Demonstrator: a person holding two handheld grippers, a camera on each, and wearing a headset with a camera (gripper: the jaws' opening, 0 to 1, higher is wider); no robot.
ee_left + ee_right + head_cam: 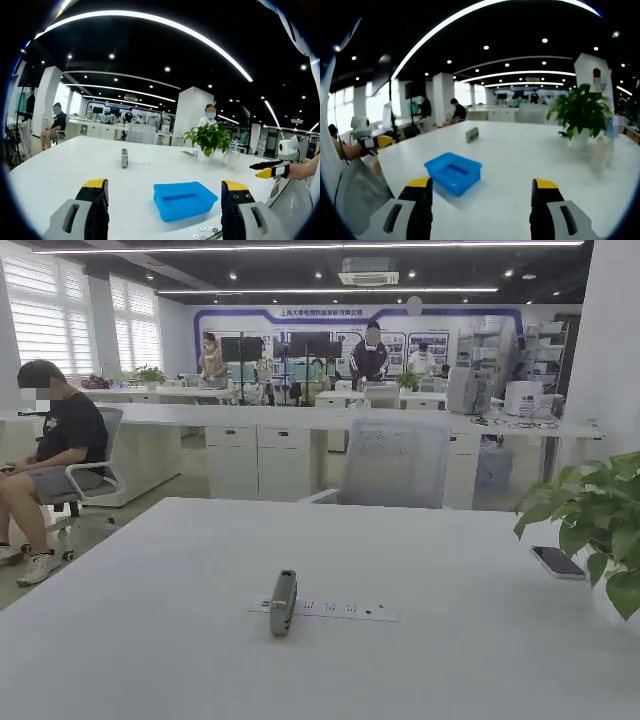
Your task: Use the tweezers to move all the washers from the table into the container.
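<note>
A blue container (184, 200) stands on the white table (75, 165), just ahead of my left gripper (165, 186), whose jaws are open with nothing between them. Several small washers (205, 231) lie on the table in front of the container's near right corner. The right gripper (270, 169) enters that view from the right, held in a hand above the table. In the right gripper view the container (453, 172) sits ahead and left of my open, empty right gripper (482, 183). The left gripper (372, 142) shows at the far left there.
A grey device (283, 602) lies beside a flush power strip (325, 609) mid-table. A phone (557, 561) and a potted plant (600, 525) are at the right edge. An office chair (395, 460) stands behind the table. A person (55, 460) sits at the left.
</note>
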